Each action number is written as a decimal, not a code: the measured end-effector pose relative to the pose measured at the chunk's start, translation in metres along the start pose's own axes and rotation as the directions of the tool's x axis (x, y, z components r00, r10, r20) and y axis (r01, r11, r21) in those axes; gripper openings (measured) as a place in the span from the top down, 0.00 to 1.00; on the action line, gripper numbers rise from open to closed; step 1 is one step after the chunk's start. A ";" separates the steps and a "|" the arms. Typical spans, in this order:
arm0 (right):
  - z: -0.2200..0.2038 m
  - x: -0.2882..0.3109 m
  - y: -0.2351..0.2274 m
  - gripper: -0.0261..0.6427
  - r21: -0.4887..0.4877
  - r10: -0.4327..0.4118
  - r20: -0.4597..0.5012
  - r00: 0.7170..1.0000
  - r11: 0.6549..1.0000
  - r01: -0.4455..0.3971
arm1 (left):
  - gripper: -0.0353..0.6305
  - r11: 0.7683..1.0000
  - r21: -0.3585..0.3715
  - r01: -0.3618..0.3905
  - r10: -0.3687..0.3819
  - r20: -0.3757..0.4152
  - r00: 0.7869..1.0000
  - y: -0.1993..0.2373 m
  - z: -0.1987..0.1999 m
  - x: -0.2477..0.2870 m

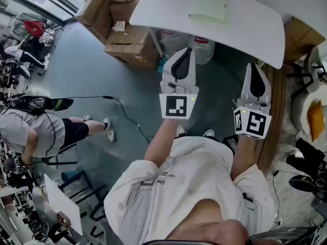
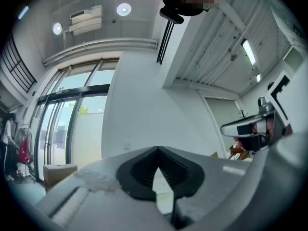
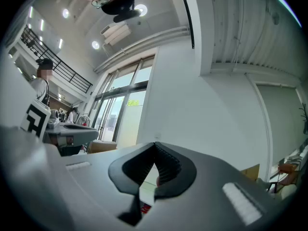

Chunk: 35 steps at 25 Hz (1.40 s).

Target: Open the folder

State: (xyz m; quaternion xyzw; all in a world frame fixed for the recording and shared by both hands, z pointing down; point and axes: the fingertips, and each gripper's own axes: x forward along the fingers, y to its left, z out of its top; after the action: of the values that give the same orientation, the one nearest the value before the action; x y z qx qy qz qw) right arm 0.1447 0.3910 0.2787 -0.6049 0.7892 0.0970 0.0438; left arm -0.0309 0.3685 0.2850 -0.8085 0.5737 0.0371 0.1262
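**Pale-green folder lies untouched, both tongs shut and empty**

The folder point(image 1: 207, 8) lies flat near the top centre of the head view, on the white table point(image 1: 255, 29), well apart from both tools. The left tongs point(image 1: 184, 60) and right tongs point(image 1: 255, 78) hang side by side below the table's edge, mid-frame, tips raised a little. Each gripper view shows its jaws closed tip to tip with nothing between them. The folder looks thin, light and bendy, and likely to slide on the smooth tabletop. A sensible hold would be a shallow pinch on the free edge of the top cover, while the other tongs press the back down. Which edge is the spine cannot be told.
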 end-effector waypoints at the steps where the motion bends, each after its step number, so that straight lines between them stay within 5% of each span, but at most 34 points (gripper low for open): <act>1: 0.000 0.000 -0.003 0.96 0.004 0.000 0.002 1.000 1.000 0.000 | 0.95 1.000 -0.002 0.001 -0.001 0.002 1.000 -0.004 0.001 0.001; 21: -0.009 -0.017 -0.058 0.96 0.058 0.095 0.004 0.995 0.994 -0.095 | 0.95 0.994 0.013 -0.106 0.107 -0.054 0.993 -0.065 -0.006 -0.012; 35: -0.024 -0.009 -0.082 0.96 0.073 0.085 -0.015 0.996 0.994 -0.084 | 0.95 0.996 0.044 -0.074 0.076 -0.030 0.997 -0.074 0.006 0.018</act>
State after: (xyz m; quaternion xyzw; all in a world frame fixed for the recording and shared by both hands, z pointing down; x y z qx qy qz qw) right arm 0.2273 0.3746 0.2953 -0.5698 0.8174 0.0647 0.0543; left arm 0.0451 0.3768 0.2872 -0.7839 0.6062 0.0169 0.1330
